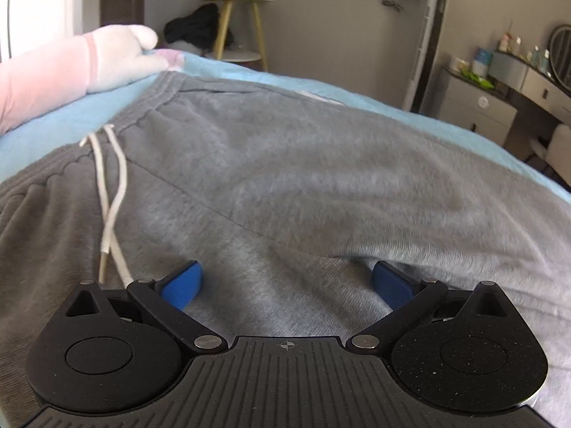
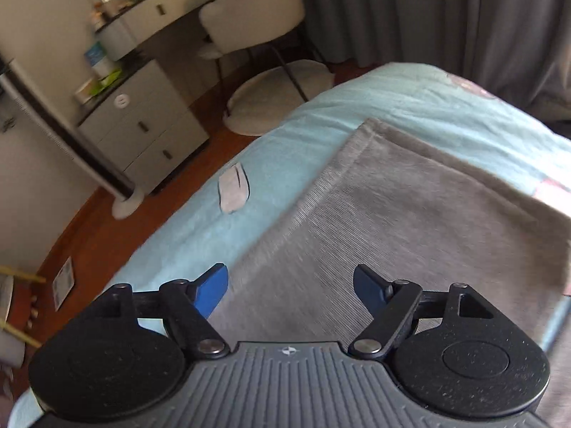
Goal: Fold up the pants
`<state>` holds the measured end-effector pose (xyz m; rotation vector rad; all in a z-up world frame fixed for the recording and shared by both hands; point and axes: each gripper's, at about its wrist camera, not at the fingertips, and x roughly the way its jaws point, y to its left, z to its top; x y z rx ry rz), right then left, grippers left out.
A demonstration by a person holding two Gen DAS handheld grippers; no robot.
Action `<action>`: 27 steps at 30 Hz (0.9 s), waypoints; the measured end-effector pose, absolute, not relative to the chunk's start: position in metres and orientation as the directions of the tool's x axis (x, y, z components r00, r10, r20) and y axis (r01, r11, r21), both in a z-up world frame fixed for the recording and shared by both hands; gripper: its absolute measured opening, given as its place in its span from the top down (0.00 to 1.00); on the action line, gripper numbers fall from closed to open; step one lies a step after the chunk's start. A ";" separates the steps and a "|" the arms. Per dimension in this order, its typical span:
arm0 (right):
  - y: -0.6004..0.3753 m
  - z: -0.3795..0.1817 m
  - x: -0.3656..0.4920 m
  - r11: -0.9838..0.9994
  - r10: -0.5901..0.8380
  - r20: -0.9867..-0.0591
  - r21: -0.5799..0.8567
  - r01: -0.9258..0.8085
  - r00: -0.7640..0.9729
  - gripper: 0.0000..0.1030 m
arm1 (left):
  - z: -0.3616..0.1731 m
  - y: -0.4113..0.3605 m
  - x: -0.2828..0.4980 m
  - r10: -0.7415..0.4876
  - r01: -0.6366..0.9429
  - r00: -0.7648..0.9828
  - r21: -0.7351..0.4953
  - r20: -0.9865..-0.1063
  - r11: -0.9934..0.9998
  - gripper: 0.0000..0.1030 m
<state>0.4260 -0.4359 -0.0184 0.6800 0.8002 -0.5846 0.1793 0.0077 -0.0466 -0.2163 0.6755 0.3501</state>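
Grey sweatpants (image 1: 285,178) lie spread on a light blue bed cover (image 1: 53,125). Their waistband with a white drawstring (image 1: 110,192) is at the left of the left wrist view. My left gripper (image 1: 287,281) is open just above the pants' upper part, with blue pads (image 1: 182,283) either side of the cloth. In the right wrist view the pants' leg end (image 2: 410,192) lies flat, its hem toward the far side. My right gripper (image 2: 291,289) is open low over the leg, near its left edge.
A pink and white stuffed toy (image 1: 89,60) lies on the bed beyond the waistband. A white label patch (image 2: 233,189) sits on the cover (image 2: 249,164) left of the leg. A nightstand (image 2: 142,132), chair (image 2: 253,21) and grey curtain (image 2: 446,10) stand past the bed edge.
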 end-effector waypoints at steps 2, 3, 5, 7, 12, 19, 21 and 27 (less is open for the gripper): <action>-0.439 -0.031 0.443 0.626 -0.262 -0.804 0.280 0.728 0.535 0.24 | -0.050 0.001 0.177 0.260 -0.364 0.735 -0.041 -0.627 0.931 0.00; -0.441 -0.035 0.449 0.613 -0.283 -0.810 0.260 0.746 0.514 0.24 | -0.050 -0.001 0.175 0.257 -0.354 0.739 -0.035 -0.623 0.934 0.00; -0.446 -0.045 0.461 0.585 -0.298 -0.823 0.243 0.774 0.484 0.26 | -0.050 -0.003 0.174 0.237 -0.336 0.745 -0.043 -0.624 0.941 0.00; -0.452 -0.050 0.464 0.557 -0.315 -0.822 0.245 0.794 0.474 0.31 | -0.051 -0.006 0.173 0.239 -0.338 0.743 -0.042 -0.625 0.940 0.00; -0.462 -0.057 0.457 0.567 -0.375 -0.796 0.209 0.797 0.475 0.82 | -0.052 -0.012 0.170 0.239 -0.329 0.745 -0.031 -0.623 0.944 0.00; -0.474 -0.041 0.369 0.638 -0.243 -0.709 0.398 0.659 0.662 0.96 | -0.053 -0.013 0.166 0.222 -0.310 0.749 -0.033 -0.625 0.950 0.00; -0.477 -0.038 0.327 0.636 -0.213 -0.689 0.441 0.634 0.693 0.96 | -0.052 -0.015 0.164 0.200 -0.284 0.751 -0.036 -0.629 0.958 0.00; -0.459 -0.041 0.204 0.682 -0.162 -0.686 0.442 0.583 0.709 0.96 | -0.051 -0.024 0.155 0.182 -0.251 0.733 -0.011 -0.656 0.968 0.00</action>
